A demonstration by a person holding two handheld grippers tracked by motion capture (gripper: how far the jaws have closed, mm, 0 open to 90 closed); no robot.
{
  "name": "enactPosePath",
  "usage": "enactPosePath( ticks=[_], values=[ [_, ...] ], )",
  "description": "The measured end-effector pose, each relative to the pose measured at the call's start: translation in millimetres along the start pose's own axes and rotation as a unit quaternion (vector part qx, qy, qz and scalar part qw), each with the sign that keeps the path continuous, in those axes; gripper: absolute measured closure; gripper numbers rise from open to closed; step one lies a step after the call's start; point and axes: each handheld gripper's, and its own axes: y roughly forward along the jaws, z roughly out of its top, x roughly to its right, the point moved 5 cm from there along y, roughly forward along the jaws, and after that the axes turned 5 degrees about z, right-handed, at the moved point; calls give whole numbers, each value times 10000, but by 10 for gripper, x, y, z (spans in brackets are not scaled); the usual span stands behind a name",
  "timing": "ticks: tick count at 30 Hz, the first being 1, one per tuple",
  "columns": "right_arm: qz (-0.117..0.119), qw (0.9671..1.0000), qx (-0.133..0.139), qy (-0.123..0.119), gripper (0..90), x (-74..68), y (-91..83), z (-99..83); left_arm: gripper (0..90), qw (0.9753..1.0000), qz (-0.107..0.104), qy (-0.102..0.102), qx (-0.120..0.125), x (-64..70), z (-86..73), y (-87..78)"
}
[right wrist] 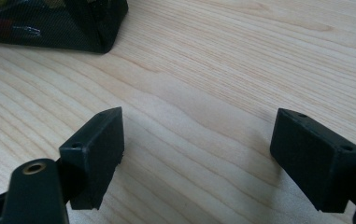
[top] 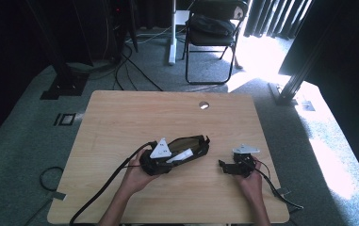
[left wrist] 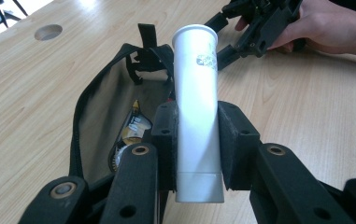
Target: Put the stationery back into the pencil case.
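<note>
On the near half of the wooden table [top: 120, 122], the work sits close to the person's edge, while the far half lies bare up to a round cable hole [top: 204, 105] near the far edge. Bare wood also runs wide to the left of the left gripper [top: 177, 156], and a narrower strip separates the right gripper [top: 222, 165] from the table's right edge. Between the two grippers a short stretch of wood stays open.

Held in the person's left hand [top: 137, 175], the left gripper pinches a white tube [left wrist: 195, 107] around its lower body, near the crimped end; the jaw pads [left wrist: 165, 140] press flat on both sides. In the left gripper view the tube points away from the camera, its flat capped end hanging over the open mouth of a black pouch [left wrist: 98, 107]. From the high view the tube [top: 181, 156] lies slanted over the pouch [top: 193, 145], which stretches rightward from the gripper.

Inside the pouch, a small yellow-and-white packet [left wrist: 136, 127] shows against the dark lining, with a round metallic item just below it, too hidden to name.

Right of the pouch, the right gripper [right wrist: 196, 154] rests low over the table in the right hand [top: 251, 181], its jaws spread wide with nothing between them but wood grain. A corner of the pouch [right wrist: 91, 23] shows at the upper left of the right gripper view, well apart from those jaws.
</note>
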Motion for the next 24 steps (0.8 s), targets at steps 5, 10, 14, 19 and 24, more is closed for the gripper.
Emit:
enactPosePath(
  ticks=[5, 10, 14, 19, 24],
  values=[
    [1, 10000, 0, 2, 175, 0, 0, 0, 711, 10000, 18, -20, -4, -28, -1, 8],
    [1, 10000, 1, 1, 175, 0, 0, 0, 710, 10000, 37, -56, 11, -63, -3, 21],
    [0, 10000, 0, 1, 175, 0, 0, 0, 711, 10000, 59, -72, 17, -73, -3, 27],
    [1, 10000, 0, 2, 175, 0, 0, 0, 710, 9999, 95, -75, 3, -99, -10, 41],
    [1, 10000, 0, 1, 175, 0, 0, 0, 711, 9999, 130, -92, 10, -128, -13, 50]
  ],
)
